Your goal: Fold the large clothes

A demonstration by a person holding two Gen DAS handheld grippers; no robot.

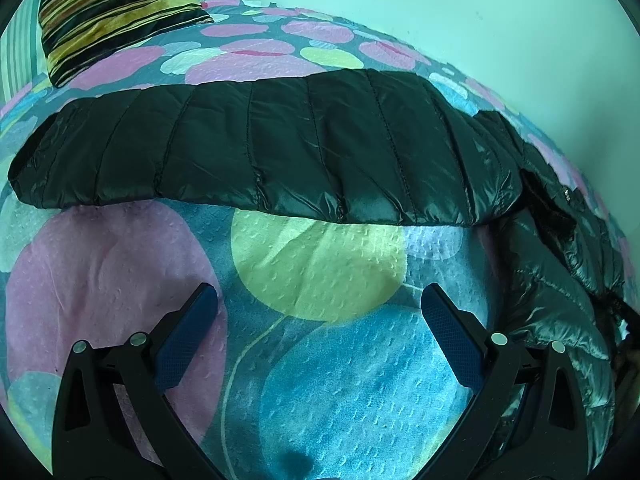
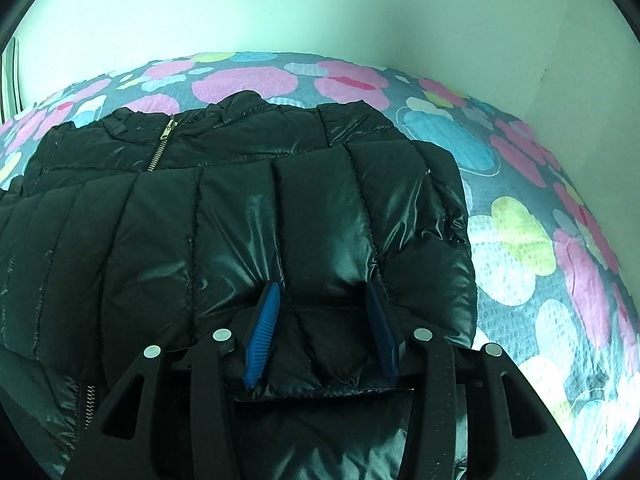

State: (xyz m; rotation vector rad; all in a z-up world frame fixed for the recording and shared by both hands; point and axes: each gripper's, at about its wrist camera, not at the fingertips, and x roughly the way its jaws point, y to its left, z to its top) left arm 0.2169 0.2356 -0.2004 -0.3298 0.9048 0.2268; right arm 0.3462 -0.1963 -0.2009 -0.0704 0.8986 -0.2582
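Note:
A shiny black quilted puffer jacket [image 1: 280,152] lies across the flowered bedspread [image 1: 320,272]. In the left wrist view its sleeve stretches sideways beyond my left gripper [image 1: 320,296], which is open, empty and hovers over bare bedspread short of the sleeve. In the right wrist view the jacket [image 2: 240,220] fills the middle, its zipper [image 2: 162,144] at the upper left. My right gripper [image 2: 324,292] has its jaws closed in on a thick fold of the jacket's fabric between the blue pads [image 2: 264,332].
A striped yellow and black cushion [image 1: 116,12] sits at the head of the bed, far left. A pale wall [image 2: 320,12] runs along the far side of the bed, with a corner at the right. Bedspread [image 2: 540,240] shows right of the jacket.

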